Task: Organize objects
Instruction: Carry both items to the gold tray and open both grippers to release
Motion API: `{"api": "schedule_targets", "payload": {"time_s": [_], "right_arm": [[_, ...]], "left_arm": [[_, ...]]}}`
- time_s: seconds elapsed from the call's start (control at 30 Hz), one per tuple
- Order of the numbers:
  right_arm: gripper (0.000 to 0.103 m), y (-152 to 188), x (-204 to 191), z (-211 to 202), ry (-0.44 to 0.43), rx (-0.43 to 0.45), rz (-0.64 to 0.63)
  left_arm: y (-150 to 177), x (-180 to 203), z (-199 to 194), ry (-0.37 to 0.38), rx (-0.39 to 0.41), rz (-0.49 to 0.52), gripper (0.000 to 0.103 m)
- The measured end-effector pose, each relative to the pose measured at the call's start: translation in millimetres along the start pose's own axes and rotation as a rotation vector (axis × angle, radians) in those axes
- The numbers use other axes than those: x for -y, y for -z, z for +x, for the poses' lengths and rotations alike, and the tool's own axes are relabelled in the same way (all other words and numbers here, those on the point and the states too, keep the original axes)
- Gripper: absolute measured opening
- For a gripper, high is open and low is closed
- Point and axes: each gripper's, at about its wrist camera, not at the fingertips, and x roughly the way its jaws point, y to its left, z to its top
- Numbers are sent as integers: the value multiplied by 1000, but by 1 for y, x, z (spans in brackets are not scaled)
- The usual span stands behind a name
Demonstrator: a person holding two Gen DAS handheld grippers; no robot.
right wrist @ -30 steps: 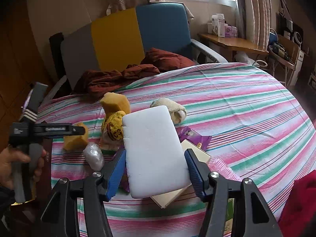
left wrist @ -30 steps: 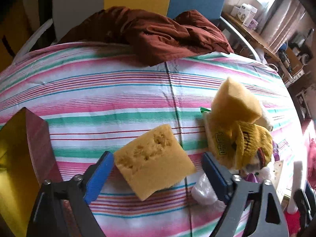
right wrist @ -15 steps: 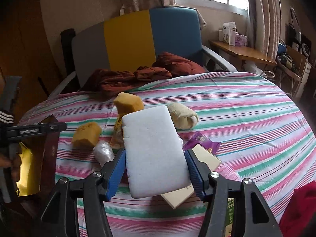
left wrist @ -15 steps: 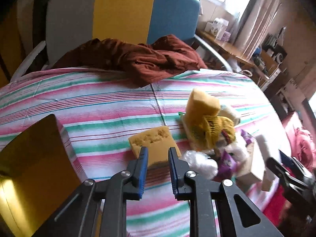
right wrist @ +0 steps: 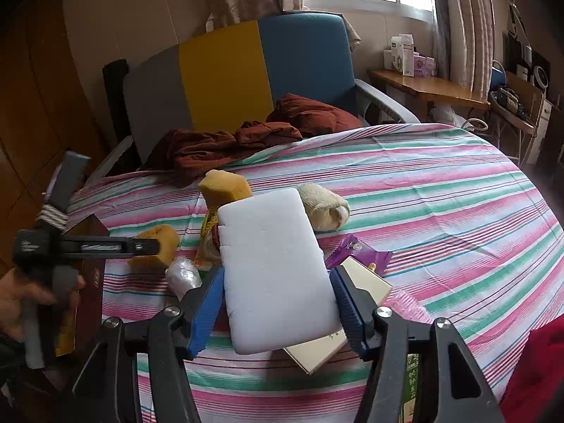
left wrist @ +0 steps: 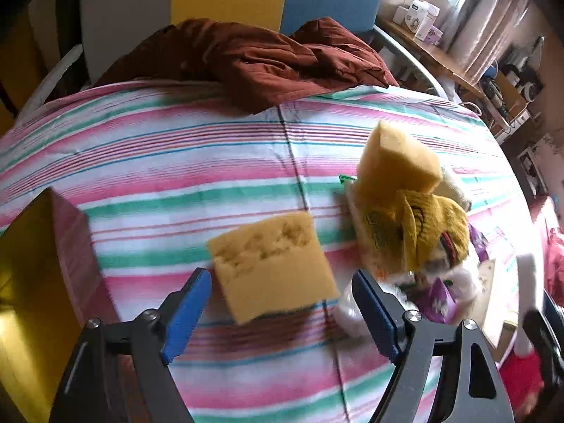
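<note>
A yellow sponge (left wrist: pixel 271 264) lies flat on the striped tablecloth (left wrist: pixel 176 162). My left gripper (left wrist: pixel 282 313) hovers over its near edge with the jaws opening; the sponge sits between the blue pads (left wrist: pixel 187 313), and neither pad touches it. My right gripper (right wrist: pixel 278 310) is shut on a white foam block (right wrist: pixel 271 264) and holds it above the table. Right of the flat sponge, a second yellow sponge (left wrist: pixel 398 165) stands on end against a yellow knitted item (left wrist: pixel 437 232).
A brown box with a gold inside (left wrist: pixel 70 243) stands open at the table's left edge. A plastic-wrapped lump (right wrist: pixel 183 275), purple packet (right wrist: pixel 359 252), cream box (right wrist: pixel 366 282) and rolled cream sock (right wrist: pixel 324 208) crowd the middle. A maroon jacket (left wrist: pixel 282 60) drapes from the chair (right wrist: pixel 229 70).
Half a second ago the left jaws were shut and drawn back from the sponge; now they stand wide again and closer over it. The right gripper keeps still with the foam block.
</note>
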Motion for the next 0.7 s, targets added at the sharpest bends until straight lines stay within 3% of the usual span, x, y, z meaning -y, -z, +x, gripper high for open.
{"api": "schedule_targets", "payload": {"time_s": [0.03, 0.07, 0.17, 0.33, 0.47, 0.6, 0.7], "right_arm": [[61, 0, -1, 0, 2, -1, -4], [61, 1, -2, 1, 3, -2, -11], [61, 1, -4, 0, -3, -1, -28], [61, -2, -14, -5, -25, 5, -47], [61, -7, -43, -13, -101, 6, -65], [61, -10, -92, -15, -223, -16, -92], [61, -9, -141, -7, -336, -59, -125]], "left_arm": [[-1, 3, 4, -8, 5, 15, 79], [-1, 5, 7, -35, 7, 29, 66], [3, -1, 1, -23, 31, 34, 58], [19, -16, -51, 31, 126, 41, 57], [38, -39, -115, 67, 238, 33, 58], [60, -81, -165, 38, 312, -11, 60], [83, -123, -191, -30, 347, -61, 61]]}}
